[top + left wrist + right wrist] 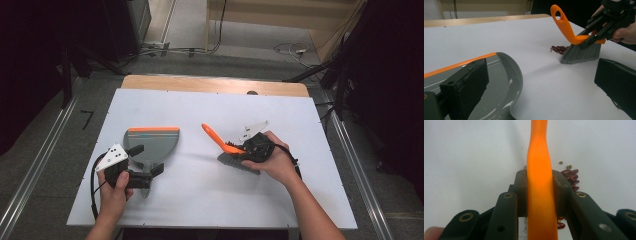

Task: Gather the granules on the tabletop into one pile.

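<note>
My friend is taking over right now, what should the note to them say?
Right hand-held gripper: shut on the orange handle of the brush, grey bristles down on the white table.
Left hand-held gripper: jaws stand open on either side of the grey dustpan's handle, not pressing on it.
Dustpan: lies flat on the table to the left of the brush, its orange edge on the far side.
Beans: small heap of dark red ones on the table against the bristles.
Done: brush picked up and set by the beans.
Left: probably sweep the beans into the dustpan; none are in it yet.
</note>
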